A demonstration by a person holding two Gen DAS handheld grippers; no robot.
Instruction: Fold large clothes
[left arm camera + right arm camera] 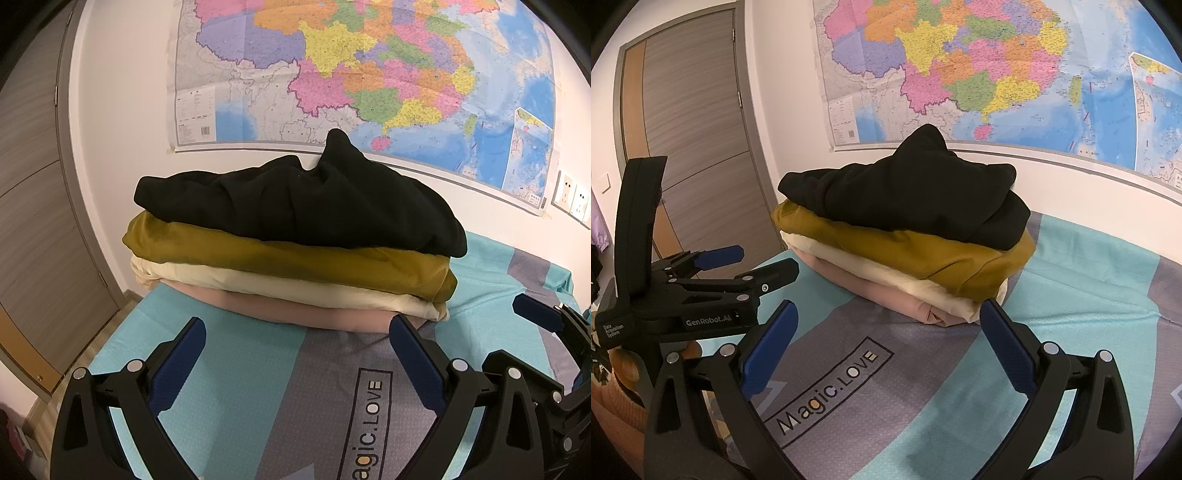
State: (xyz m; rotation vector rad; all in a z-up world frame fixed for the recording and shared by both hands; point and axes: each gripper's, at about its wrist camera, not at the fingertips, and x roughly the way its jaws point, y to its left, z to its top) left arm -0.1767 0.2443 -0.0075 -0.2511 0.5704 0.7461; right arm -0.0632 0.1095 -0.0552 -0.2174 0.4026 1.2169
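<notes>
We log 4 folded garments stacked on the bed (236, 373), black garment (303, 199) topmost; left gripper (295, 354) and right gripper (886, 332) both gape wide, empty; folding looks finished.

Four folded garments stacked on the bed (258, 369). On top, a black garment (303, 203), bulky and rumpled, one corner peaked upward. Beneath it, a mustard-yellow garment (288, 258), folded flat, edges jutting past the black one. Under that, a cream garment (258, 280), thin and flat. At the bottom, a pale pink garment (314, 314), touching the bedspread.
</notes>
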